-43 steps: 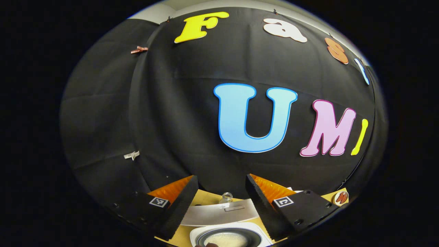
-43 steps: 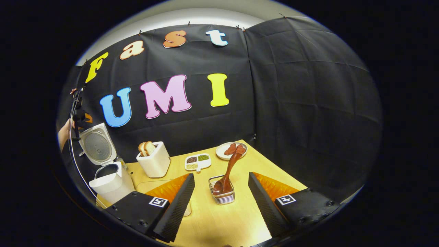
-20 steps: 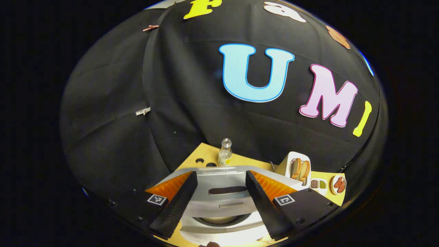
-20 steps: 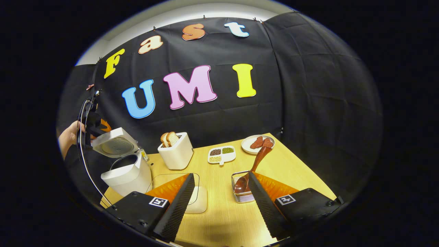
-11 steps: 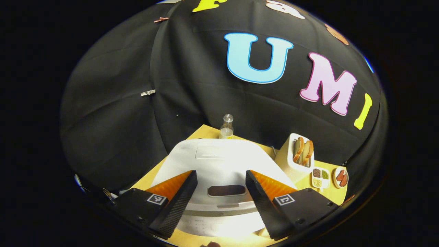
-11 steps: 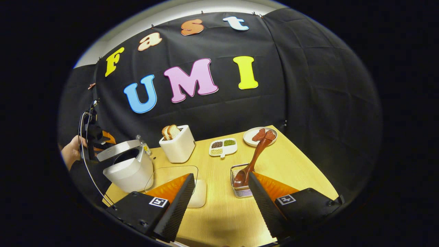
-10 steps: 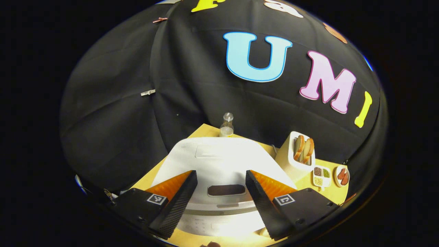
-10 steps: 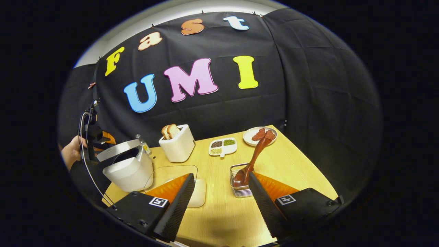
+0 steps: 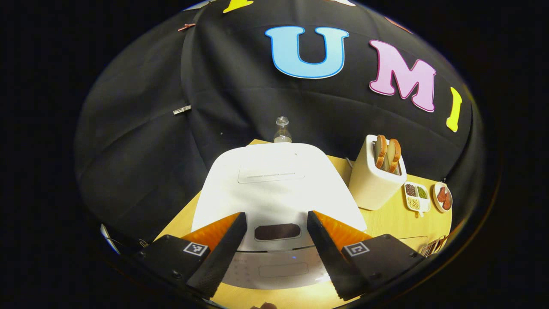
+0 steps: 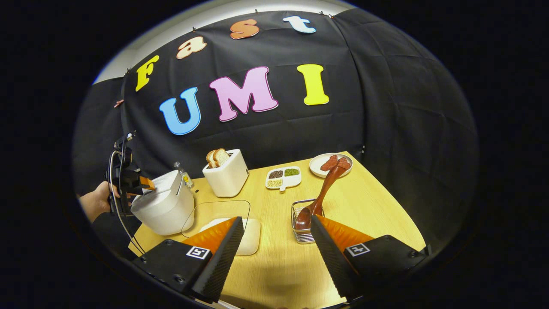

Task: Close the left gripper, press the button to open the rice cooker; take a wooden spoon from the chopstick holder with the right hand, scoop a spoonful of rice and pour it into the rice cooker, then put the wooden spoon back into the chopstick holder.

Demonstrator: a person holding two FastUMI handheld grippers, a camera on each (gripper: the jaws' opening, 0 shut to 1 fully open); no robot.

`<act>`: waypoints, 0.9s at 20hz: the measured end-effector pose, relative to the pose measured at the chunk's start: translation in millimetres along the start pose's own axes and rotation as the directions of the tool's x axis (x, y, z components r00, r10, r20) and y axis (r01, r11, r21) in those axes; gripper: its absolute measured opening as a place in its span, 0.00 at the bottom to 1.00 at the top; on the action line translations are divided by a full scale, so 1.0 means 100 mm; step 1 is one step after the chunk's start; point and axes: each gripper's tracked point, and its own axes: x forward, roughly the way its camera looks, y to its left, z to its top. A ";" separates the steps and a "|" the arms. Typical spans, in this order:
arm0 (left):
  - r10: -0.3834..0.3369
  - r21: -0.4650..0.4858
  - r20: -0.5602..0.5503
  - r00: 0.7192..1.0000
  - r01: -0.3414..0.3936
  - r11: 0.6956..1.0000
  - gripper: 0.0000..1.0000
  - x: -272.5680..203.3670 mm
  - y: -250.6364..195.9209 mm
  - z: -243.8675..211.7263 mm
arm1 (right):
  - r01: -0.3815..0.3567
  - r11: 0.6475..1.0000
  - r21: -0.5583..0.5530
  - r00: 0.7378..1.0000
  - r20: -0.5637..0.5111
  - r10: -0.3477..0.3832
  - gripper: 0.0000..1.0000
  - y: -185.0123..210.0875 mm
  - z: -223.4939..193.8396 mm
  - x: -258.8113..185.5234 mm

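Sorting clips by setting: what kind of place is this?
Likely a mock kitchen in a recording booth: a rice cooker, a toaster with bread and a wooden spoon sit on a table before black cloth.

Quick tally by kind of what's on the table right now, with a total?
Appliances: 2, the rice cooker and toaster
Dishes: 3, the sectioned dish, plate and clear-lidded container
Wire holders: 1, the chopstick holder
Utensils: 1, the wooden spoon
Bottles: 1, the glass bottle
Total: 8
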 end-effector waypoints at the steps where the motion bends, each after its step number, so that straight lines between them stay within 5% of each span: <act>1: 0.001 -0.001 0.000 1.000 -0.001 1.000 1.00 0.00 0.00 -0.01 | -0.003 1.000 0.004 1.000 0.000 0.003 0.99 0.01 -0.01 0.01; 11: -0.031 0.045 0.060 0.998 0.029 0.999 1.00 0.00 -0.05 -0.03 | -0.012 1.000 0.007 1.000 -0.005 0.012 0.99 0.13 -0.01 0.08; 14: -0.026 0.102 0.102 0.994 0.016 0.995 0.99 -0.18 -0.01 -0.07 | -0.004 1.000 -0.001 1.000 0.025 0.004 0.99 0.17 0.11 0.08; 18: -0.103 0.050 0.232 0.967 0.094 0.994 0.97 -0.75 -0.11 0.14 | 0.040 0.998 -0.049 0.991 0.132 -0.033 0.99 0.15 0.48 0.07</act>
